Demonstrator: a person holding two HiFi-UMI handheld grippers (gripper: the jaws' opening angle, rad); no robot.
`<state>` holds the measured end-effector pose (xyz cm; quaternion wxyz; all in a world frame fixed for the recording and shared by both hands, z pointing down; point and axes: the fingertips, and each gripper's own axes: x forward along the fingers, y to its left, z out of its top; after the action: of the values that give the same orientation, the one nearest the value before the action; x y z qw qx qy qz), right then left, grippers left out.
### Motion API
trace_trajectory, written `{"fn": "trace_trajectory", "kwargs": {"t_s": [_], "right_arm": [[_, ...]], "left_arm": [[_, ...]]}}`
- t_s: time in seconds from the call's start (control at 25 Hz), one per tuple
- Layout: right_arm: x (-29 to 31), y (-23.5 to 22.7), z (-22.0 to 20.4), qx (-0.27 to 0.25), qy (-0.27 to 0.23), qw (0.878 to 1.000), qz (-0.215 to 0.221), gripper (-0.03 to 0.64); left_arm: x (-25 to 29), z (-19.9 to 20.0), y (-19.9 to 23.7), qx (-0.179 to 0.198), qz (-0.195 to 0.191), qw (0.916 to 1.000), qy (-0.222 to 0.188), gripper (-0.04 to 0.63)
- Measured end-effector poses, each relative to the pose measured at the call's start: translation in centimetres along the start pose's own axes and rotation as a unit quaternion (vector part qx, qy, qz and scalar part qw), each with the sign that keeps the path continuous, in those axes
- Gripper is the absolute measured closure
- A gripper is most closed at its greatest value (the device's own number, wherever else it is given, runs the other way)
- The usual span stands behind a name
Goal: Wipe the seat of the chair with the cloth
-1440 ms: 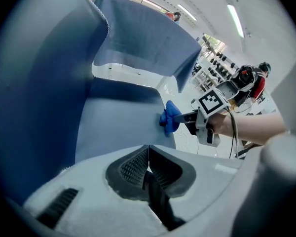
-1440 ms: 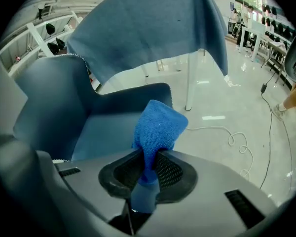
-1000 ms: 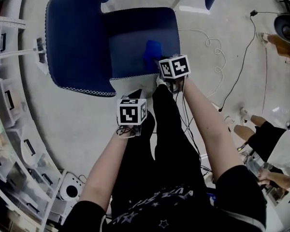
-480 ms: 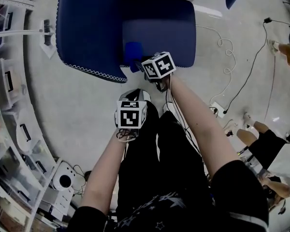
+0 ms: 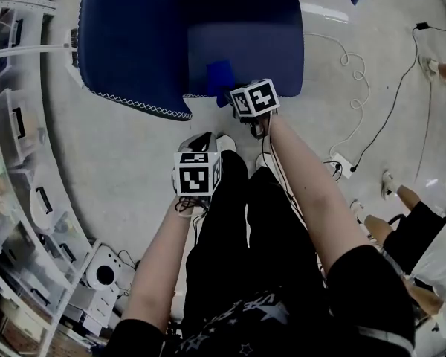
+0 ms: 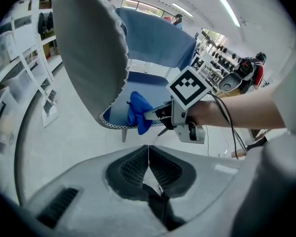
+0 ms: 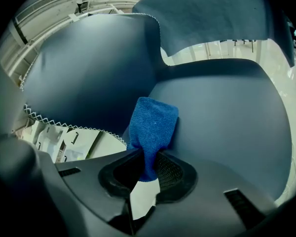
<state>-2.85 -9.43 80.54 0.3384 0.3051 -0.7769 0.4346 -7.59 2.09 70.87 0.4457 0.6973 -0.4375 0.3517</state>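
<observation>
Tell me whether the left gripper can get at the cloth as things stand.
Probably yes: open air lies between the left gripper and the cloth at the seat. But its jaws are shut, and the right gripper clamps the cloth.

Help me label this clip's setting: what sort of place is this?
Probably a workshop or lab hall, not a home: shelves of storage bins along the left, loose cables over a bare grey floor, and long strip lights overhead.
</observation>
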Motion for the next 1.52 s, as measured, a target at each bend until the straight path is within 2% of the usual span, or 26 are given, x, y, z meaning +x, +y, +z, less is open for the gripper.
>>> {"fn": "trace_trajectory", "kwargs": {"t_s": [0.48,0.88,1.16,1.32,1.52], "right_arm": [[-6.8,-8.3,-4.1,0.070,-0.013,0.995,-0.070,0.555],[-13.3,-14.6,-8.3,0.143,-0.028,0.980,-0.136,0.555],[-17.3,-14.4,-9.1,0.152,-0.050,0.979,-0.125,0.555],[-21.1,-13.5,-8.5,0.130,-0.064,0.983,-0.112,0.555],[-27.7,-11.0,-7.6,0.087,-0.087,0.988,-0.093,0.555]], "left_arm": [[1.6,0.7,-5.5,0.039,-0.023,0.9988,0.017,0.574],[2.2,0.7,-9.9,0.069,-0.037,0.9966,0.027,0.574],[1.4,1.2,-12.7,0.068,-0.028,0.9971,0.017,0.574],[-0.3,2.9,-15.3,0.063,-0.015,0.9978,-0.013,0.574],[-3.9,4.4,-19.8,0.058,-0.022,0.9968,-0.050,0.574]]}}
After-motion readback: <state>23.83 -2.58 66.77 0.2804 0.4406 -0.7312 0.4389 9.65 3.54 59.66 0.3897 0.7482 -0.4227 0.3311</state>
